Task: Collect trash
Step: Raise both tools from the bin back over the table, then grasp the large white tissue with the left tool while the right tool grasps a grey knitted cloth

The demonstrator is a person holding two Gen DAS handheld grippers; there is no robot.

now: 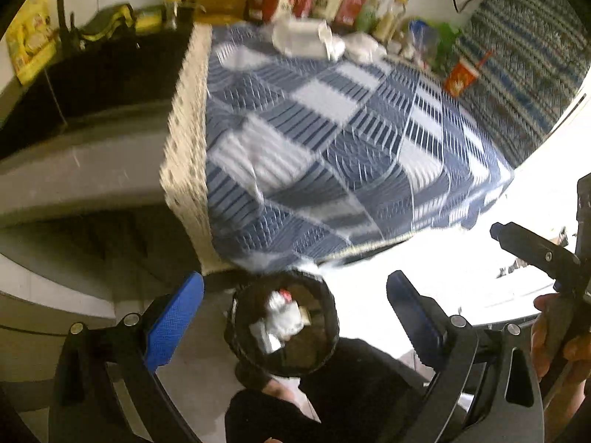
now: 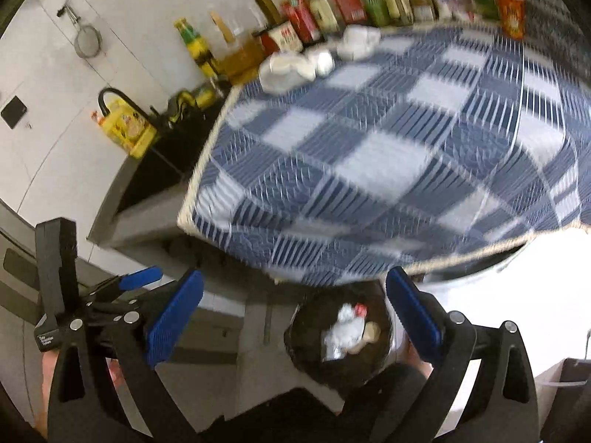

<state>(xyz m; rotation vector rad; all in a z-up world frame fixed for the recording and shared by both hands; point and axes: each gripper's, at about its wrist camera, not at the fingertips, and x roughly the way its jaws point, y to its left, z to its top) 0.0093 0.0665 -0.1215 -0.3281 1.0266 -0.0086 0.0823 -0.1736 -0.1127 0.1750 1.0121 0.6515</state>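
your left gripper (image 1: pixel 295 306) is spread wide with nothing between its blue pads, and the black trash bin (image 1: pixel 236 336) sits on the floor straight below the gap, crumpled white trash (image 1: pixel 284 317) lying inside it. your right gripper (image 2: pixel 295 306) is released too, holding nothing; there the bin (image 2: pixel 299 336) lies low between the pads, closer to the right one. more white crumpled trash (image 2: pixel 291 66) rests at the far edge of the blue checked tablecloth (image 2: pixel 369 155), just beside the bottles (image 2: pixel 280 7), well apart from both grippers.
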